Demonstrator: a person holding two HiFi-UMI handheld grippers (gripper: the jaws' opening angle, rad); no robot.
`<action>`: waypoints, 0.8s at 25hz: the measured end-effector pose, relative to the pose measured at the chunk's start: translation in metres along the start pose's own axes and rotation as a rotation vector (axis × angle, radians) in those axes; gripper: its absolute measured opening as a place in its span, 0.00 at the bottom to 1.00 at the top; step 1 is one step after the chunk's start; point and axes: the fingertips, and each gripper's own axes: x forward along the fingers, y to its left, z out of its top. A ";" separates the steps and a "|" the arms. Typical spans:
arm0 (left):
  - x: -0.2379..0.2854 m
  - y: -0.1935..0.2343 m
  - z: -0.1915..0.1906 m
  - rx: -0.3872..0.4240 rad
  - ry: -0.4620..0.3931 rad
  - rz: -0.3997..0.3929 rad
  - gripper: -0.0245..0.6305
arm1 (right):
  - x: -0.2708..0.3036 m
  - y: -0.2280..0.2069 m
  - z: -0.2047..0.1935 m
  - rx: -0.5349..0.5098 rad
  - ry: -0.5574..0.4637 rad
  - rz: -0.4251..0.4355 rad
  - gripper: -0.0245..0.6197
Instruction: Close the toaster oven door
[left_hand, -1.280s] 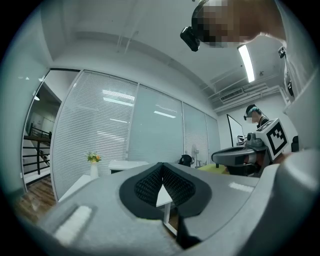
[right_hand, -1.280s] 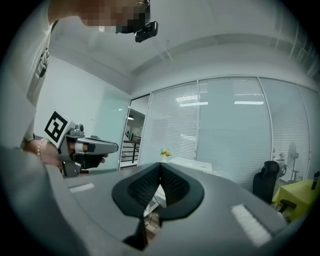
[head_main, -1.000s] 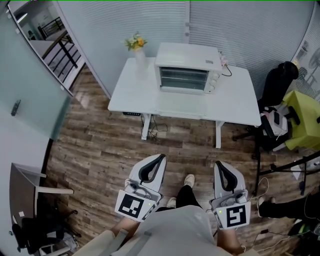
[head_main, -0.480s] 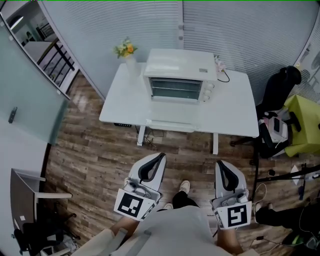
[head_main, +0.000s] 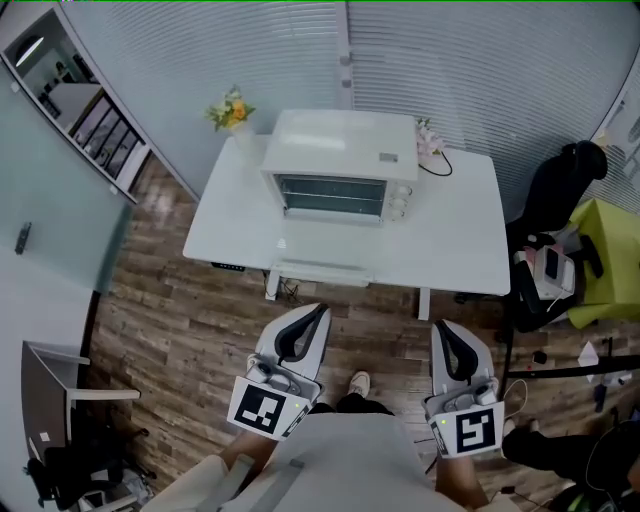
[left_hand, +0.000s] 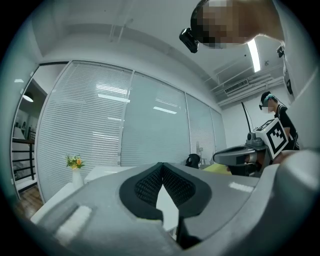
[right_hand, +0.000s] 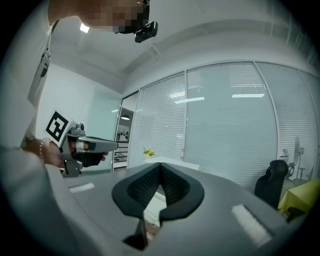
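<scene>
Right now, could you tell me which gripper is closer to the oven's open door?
The left gripper: in the head view its tip lies just below the lowered door, while the right gripper sits further right.

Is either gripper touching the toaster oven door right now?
No, the left gripper and right gripper both hover over the floor, short of the table.

The right gripper (right_hand: 160, 168) has its jaws meeting tip to tip, empty. Beyond the fingers (right_hand: 145, 186) stands a flower vase (right_hand: 148, 152); left of them, the left gripper (right_hand: 111, 145).
</scene>
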 end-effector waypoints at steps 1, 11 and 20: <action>0.006 -0.001 0.001 0.004 -0.002 0.003 0.04 | 0.002 -0.006 -0.001 -0.001 0.001 0.004 0.04; 0.045 0.004 -0.004 0.007 0.008 0.018 0.04 | 0.028 -0.038 -0.008 0.009 -0.002 0.024 0.05; 0.074 0.040 -0.010 -0.002 0.006 0.021 0.04 | 0.073 -0.043 -0.010 0.008 0.013 0.036 0.04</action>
